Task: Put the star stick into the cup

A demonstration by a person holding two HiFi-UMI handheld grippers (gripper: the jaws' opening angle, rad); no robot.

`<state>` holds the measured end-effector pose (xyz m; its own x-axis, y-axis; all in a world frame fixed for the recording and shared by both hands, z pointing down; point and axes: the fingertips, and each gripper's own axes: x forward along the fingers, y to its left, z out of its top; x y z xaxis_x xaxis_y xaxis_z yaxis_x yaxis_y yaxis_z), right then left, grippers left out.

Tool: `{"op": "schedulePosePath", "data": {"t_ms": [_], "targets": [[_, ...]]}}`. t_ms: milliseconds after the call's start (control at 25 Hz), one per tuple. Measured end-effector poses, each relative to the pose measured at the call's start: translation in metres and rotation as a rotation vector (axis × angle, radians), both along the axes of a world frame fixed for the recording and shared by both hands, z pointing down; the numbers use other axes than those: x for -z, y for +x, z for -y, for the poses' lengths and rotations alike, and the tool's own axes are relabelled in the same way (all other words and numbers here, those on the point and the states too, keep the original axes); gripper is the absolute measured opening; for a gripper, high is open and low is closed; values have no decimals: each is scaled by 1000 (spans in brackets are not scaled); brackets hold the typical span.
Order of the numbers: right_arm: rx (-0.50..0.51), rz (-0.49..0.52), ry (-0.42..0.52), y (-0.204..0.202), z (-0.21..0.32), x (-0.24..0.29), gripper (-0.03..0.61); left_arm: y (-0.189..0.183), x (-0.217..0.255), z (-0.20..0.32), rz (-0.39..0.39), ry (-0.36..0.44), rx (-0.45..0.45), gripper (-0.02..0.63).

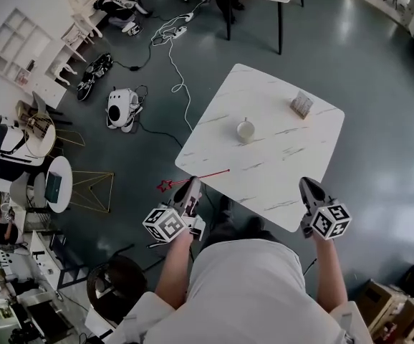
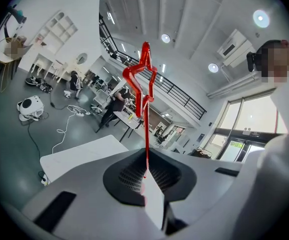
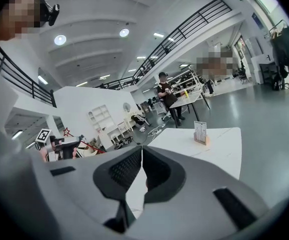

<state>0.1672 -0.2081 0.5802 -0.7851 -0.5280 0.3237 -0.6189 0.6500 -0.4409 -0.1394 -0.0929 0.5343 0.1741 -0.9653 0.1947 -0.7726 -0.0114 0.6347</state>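
Star stick [image 1: 196,178] | left gripper [image 2: 145,176] clamping its shaft, star end hanging past table [image 1: 293,156] edge | right gripper [image 3: 140,151] resting closed, empty | cup [image 1: 246,130] sitting mid-table, well apart | advising: turning plain end downward over cup before lowering

- We see the thin red star stick [image 1: 196,178] as red all over, from shaft to outlined star.
- We read the square marble-look table [image 1: 278,170] as white with faint grey veins.
- The small round cup [image 1: 246,130] looks cream to us.
- We find black-and-white square markers on the cubes of the left gripper [image 1: 193,186] and right gripper [image 1: 309,186]; their bodies are pale grey, with black ribbed pads [image 3: 125,169].
- We see the glossy floor [image 1: 379,120] as dark blue-grey.
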Motion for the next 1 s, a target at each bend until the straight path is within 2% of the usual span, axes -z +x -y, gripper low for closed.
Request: {"op": "schedulePosePath", "data": {"t_ms": [520,720,1000], "targets": [[-148,-48,-26,-38,18,-1,26,-46,-12,76,27,-26,-195,25],[-180,-84,-49,-53,22,-10,26,-54,-26,107,49,-36,-266,25],[-235,-115,-74,-76,21,-21,26,-63,-45,146,35,-40,-357,25]]}}
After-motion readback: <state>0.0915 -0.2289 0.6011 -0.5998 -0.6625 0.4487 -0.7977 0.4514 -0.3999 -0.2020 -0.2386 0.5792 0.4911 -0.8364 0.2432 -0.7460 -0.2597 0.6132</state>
